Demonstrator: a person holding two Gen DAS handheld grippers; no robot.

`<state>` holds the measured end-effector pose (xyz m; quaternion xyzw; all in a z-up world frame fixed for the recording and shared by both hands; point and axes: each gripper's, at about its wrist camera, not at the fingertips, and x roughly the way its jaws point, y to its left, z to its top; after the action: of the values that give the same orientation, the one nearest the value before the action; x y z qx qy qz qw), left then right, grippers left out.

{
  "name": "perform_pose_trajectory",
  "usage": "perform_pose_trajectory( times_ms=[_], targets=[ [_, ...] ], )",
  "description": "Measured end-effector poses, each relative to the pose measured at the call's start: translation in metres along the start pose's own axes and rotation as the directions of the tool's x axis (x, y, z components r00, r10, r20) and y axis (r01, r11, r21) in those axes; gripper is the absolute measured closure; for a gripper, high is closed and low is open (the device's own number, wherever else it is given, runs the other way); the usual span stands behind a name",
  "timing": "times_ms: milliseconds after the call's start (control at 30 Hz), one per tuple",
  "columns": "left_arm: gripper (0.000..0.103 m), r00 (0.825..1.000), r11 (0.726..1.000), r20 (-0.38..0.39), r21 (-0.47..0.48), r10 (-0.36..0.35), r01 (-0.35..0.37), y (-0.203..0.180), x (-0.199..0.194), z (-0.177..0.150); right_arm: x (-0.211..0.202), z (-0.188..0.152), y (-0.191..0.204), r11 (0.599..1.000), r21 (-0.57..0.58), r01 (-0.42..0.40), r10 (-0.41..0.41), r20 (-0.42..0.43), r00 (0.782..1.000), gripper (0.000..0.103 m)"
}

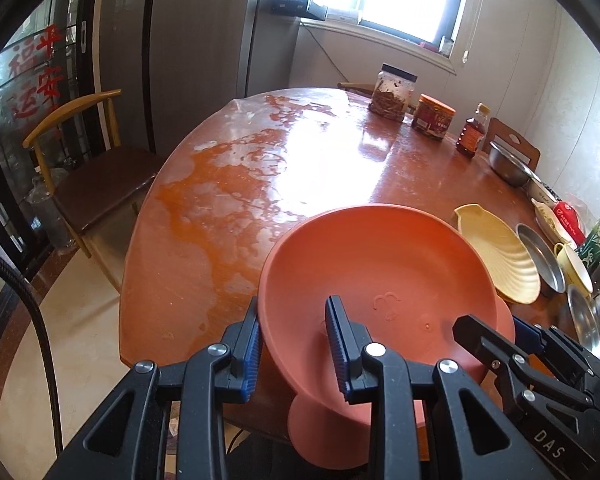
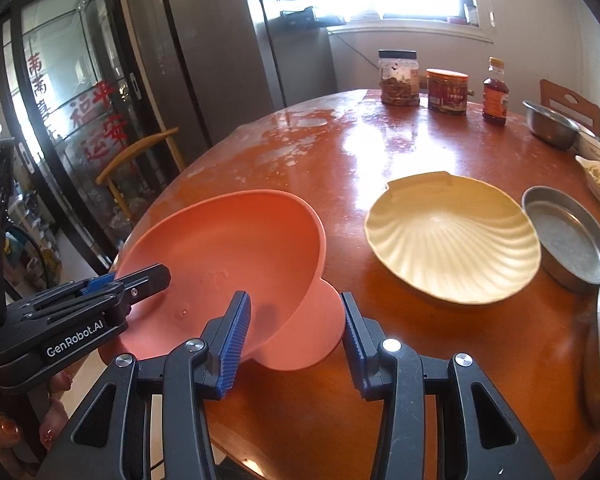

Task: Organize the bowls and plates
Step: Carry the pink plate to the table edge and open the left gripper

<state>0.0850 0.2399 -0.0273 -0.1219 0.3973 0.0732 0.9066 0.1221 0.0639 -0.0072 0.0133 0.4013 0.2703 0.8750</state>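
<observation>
Both grippers held one thing between them: a salmon-pink bowl with a broad round foot (image 1: 380, 276), lifted clear of the round wooden table (image 1: 228, 184) and tilted, its mouth turned toward the cameras. The left gripper (image 1: 296, 344) had its blue pads narrowly parted and clamped across the near left wall of the bowl, one pad outside the rim and one inside. The right gripper (image 2: 296, 332) stood somewhat wider, one pad inside the bowl and the other out beside the foot, so it seemed to pinch the wall and foot on the right side; whether that outer pad truly pressed on the foot could not be told for certain. To carry the step well, the two hands would need to travel together and level the bowl before lowering it, since a two-point hold on a thin, soft-looking rim could let it twist or slip if one hand led the other. The likeliest place for it, I judged, was in or beside the cream shell-shaped plate (image 2: 452, 240), which lay just to the right on the table. Beyond that sat a shallow metal pan (image 2: 564, 240), with a steel bowl (image 2: 548, 120) farther back. Two jars and a bottle of brown liquid (image 2: 495, 92) stood well apart at the far edge, out of the path. The crowded right side left little room, so a wide swing there risked knocking the pan.
</observation>
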Motion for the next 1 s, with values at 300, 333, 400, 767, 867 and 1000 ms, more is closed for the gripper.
perform_pose_trajectory(
  times_ms=[300, 333, 400, 767, 867, 1000],
  targets=[
    [0.072, 1.000, 1.000, -0.019, 0.023, 0.019, -0.018, 0.005, 0.012, 0.006, 0.018, 0.003, 0.004, 1.000, 0.004, 0.009, -0.009, -0.019, 1.000, 0.057],
    [0.072, 1.000, 1.000, -0.019, 0.023, 0.016, -0.015, 0.005, 0.013, 0.007, 0.020, 0.003, 0.005, 1.000, 0.003, 0.012, -0.011, -0.020, 1.000, 0.057],
    [0.072, 1.000, 1.000, -0.016, 0.023, 0.021, -0.021, 0.006, 0.012, 0.007, 0.020, 0.002, 0.003, 1.000, 0.003, 0.009, -0.009, -0.021, 1.000, 0.057],
    [0.072, 0.996, 0.996, 0.011, -0.027, 0.084, -0.084, 0.011, 0.001, 0.010, 0.000, 0.001, -0.010, 1.000, 0.025, 0.016, -0.016, 0.029, 0.999, 0.056],
    [0.070, 0.995, 0.995, 0.031, -0.032, 0.094, -0.093, 0.009, -0.009, 0.012, -0.013, 0.001, -0.022, 0.998, 0.057, 0.029, -0.032, 0.051, 0.998, 0.056],
    [0.063, 0.994, 0.996, 0.058, -0.006, 0.095, -0.094, -0.005, -0.020, 0.014, -0.031, -0.001, -0.043, 0.992, 0.112, 0.058, -0.067, 0.076, 0.995, 0.054]
  ],
)
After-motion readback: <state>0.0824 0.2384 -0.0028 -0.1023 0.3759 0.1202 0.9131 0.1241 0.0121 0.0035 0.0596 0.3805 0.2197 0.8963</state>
